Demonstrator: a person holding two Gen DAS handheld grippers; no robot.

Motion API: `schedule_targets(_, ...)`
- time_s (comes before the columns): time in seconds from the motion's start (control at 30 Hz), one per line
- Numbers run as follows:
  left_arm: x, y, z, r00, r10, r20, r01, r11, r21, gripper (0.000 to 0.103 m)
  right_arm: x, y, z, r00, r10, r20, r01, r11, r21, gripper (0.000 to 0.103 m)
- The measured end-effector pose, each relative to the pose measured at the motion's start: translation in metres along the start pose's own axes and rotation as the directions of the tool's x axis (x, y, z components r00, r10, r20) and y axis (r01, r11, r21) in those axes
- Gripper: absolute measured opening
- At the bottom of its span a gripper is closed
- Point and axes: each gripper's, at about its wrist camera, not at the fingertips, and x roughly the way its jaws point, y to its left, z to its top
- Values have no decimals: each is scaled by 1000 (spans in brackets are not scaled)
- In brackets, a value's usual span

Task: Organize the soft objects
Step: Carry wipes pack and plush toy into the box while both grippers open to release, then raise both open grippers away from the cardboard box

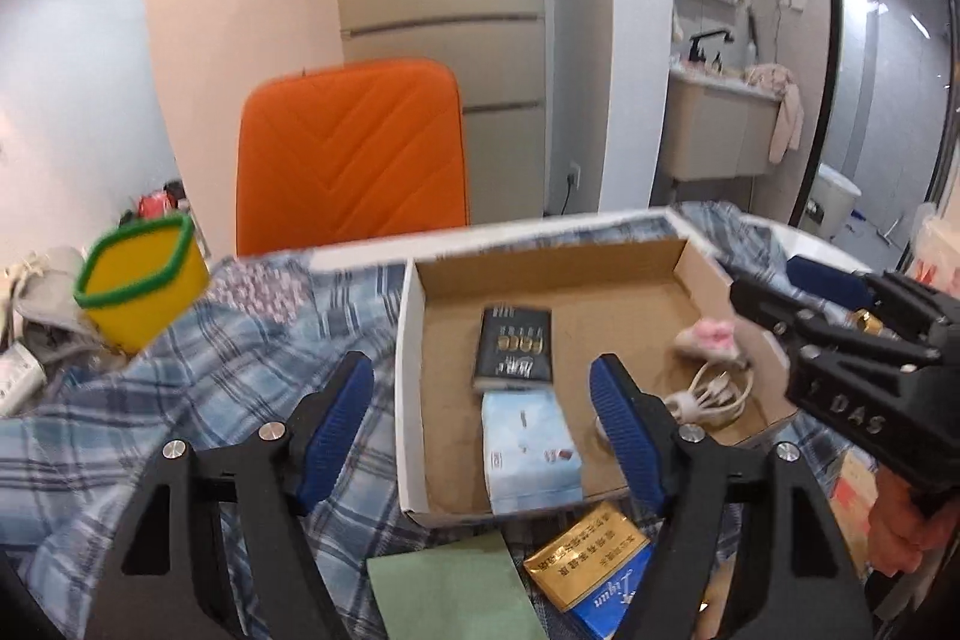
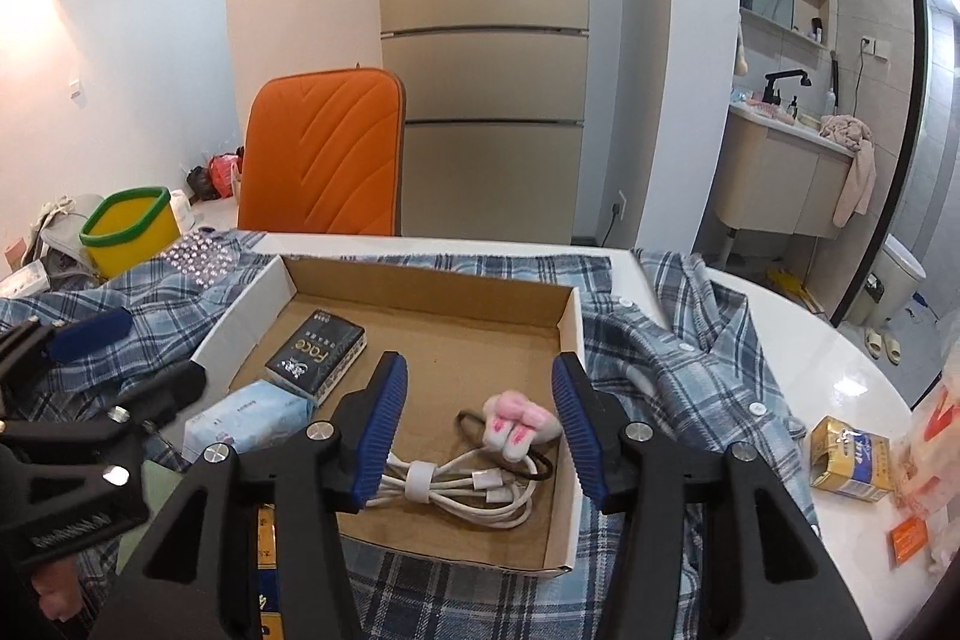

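Observation:
A shallow cardboard box (image 1: 414, 316) (image 2: 570, 340) lies on a blue plaid shirt (image 1: 180, 370) (image 2: 690, 370). Inside it are a dark tissue pack (image 1: 514, 349) (image 2: 317, 357), a light blue tissue pack (image 1: 531, 451) (image 2: 246, 415), a coiled white cable (image 1: 714, 394) (image 2: 462, 490) and a pink plush hair tie (image 1: 711, 340) (image 2: 519, 424). My left gripper (image 1: 480, 421) is open and empty above the box's near left part. My right gripper (image 2: 480, 427) is open and empty, with the hair tie and cable between its fingers' line of view.
A yellow tub with a green rim (image 1: 141, 277) (image 2: 129, 229) stands at the left. A gold and blue carton (image 1: 591, 571) and a green card (image 1: 450, 589) lie before the box. A small yellow box (image 2: 849, 460) sits at right. An orange chair (image 1: 354, 160) stands behind the table.

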Motion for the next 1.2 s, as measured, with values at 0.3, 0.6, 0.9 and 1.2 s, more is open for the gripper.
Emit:
schedule_targets(0.3, -76, 10, 23, 981, 7, 194, 0, 999, -37, 78, -41, 1, 11, 996, 20, 85, -22, 1000, 19, 53)
schedule_targets(0.6, -127, 11, 9, 947, 7, 322, 7, 999, -41, 103, -115, 11, 12, 968, 44, 246, -52, 998, 23, 62)
schedule_targets(0.9, -162, 6, -14, 919, 0, 393, 21, 999, -50, 103, -165, 14, -10, 929, -2, 371, 11, 1000, -22, 94)
schedule_targets(1.2, -159, -12, -47, 931, -15, 366, 33, 999, -41, 103, -174, -6, -39, 941, -40, 335, 31, 999, 33, 94)
